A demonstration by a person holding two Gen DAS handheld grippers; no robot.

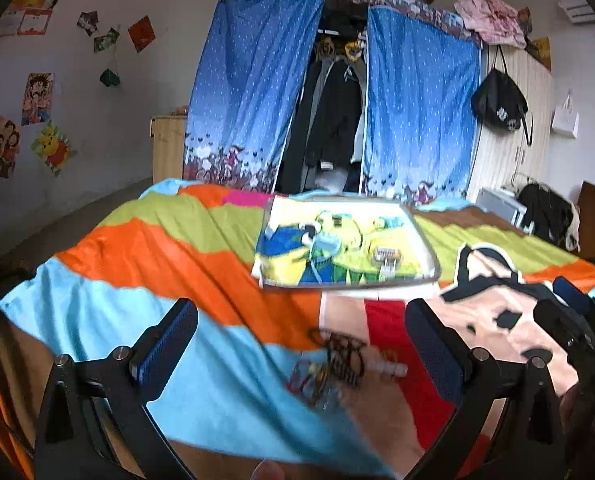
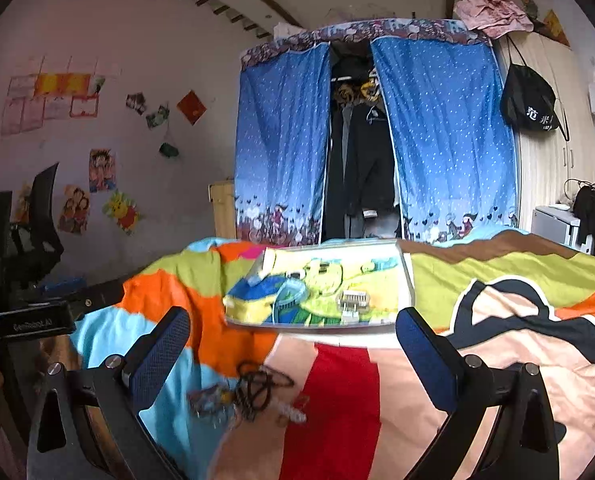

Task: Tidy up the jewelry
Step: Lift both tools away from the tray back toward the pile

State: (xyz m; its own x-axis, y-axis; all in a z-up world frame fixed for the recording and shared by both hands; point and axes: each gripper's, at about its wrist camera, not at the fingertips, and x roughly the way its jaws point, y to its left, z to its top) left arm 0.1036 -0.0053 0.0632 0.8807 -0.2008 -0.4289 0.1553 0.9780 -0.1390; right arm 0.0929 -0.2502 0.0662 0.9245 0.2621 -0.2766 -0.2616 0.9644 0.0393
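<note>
Both claws, left claw [image 1: 301, 344] and right claw [image 2: 293, 352], hang wide open and empty over the jewelry pile [image 1: 337, 364] on the bedspread [image 1: 201, 396], so looks like picking hasn't started yet, next move is pinching one piece for the clear tray [image 1: 427, 252] just behind.

Hand-held gripper [image 2: 293, 344]: right one, jaws wide apart, empty, low in frame.
Jewelry [image 2: 249, 396]: blurred tangle, lower centre, on the bedspread [image 2: 497, 344].
Tray [image 2: 317, 292]: clear, mid-frame, beyond the tangle, a small clip [image 2: 353, 300] inside.
Curtains [image 2: 445, 136]: blue, upper centre.
</note>
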